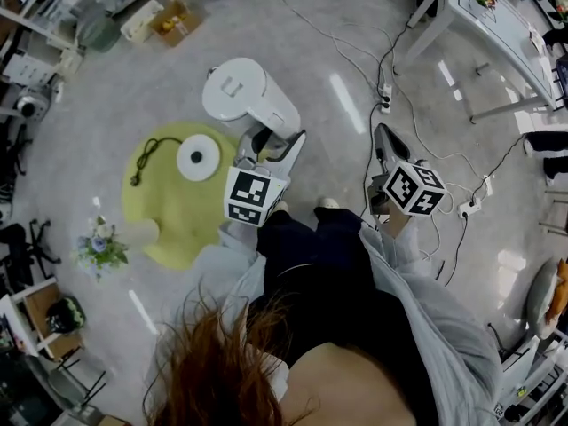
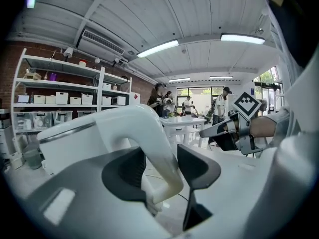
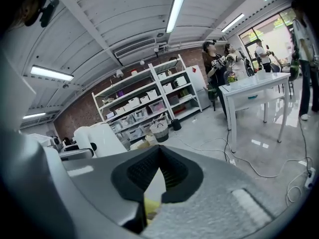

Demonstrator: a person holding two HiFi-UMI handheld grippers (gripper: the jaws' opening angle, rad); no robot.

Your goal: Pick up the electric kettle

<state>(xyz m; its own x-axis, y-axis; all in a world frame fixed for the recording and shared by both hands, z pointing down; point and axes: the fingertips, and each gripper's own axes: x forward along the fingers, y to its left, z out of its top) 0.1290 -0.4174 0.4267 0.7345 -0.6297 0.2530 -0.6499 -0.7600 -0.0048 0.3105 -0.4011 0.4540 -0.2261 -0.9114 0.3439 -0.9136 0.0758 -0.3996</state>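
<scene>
Grippers both point forward and slightly downward ahead of the person's body. The left gripper [image 1: 271, 146] has its fingers partly spread and clamped on the curved handle [image 2: 152, 133] of the white electric kettle [image 1: 238, 94]. The kettle's body hangs just beyond the fingertips, off its round base [image 1: 197, 159], which sits on the yellow table [image 1: 173, 216] to their left. The right gripper [image 3: 159, 169], well right of the kettle, has its fingers pressed together at the tips with nothing between them.
</scene>
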